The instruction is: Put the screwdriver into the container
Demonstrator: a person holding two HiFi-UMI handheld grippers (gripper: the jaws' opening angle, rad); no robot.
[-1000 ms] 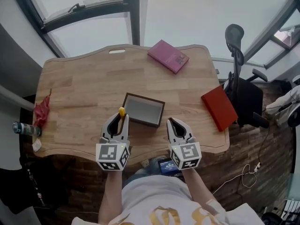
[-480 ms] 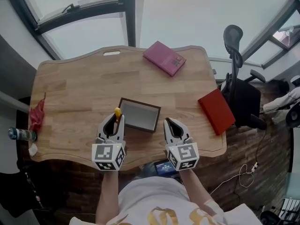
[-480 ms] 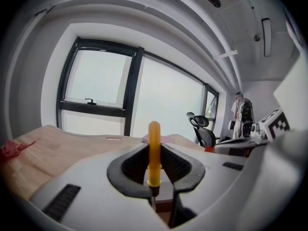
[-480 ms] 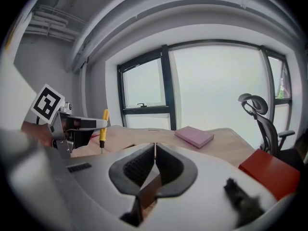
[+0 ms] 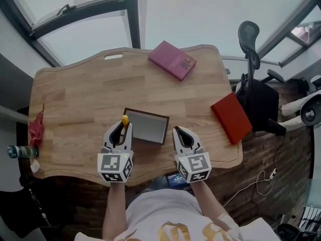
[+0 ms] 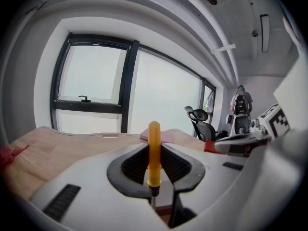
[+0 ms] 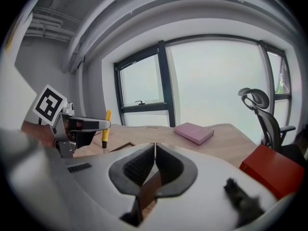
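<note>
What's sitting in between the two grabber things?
The empty container sits between the left gripper, whose jaws hold the screwdriver, and the right gripper, whose jaws are shut on nothing. The head view shows it.

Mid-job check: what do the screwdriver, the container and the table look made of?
Screwdriver: smooth, slightly glossy yellow handle, likely plastic; thin dark shaft, probably metal.
Container: dark brown walls, perhaps wood or board, with a matte grey floor; unsure.
Table: light wood look, with visible grain and plank seams, matte.
</note>
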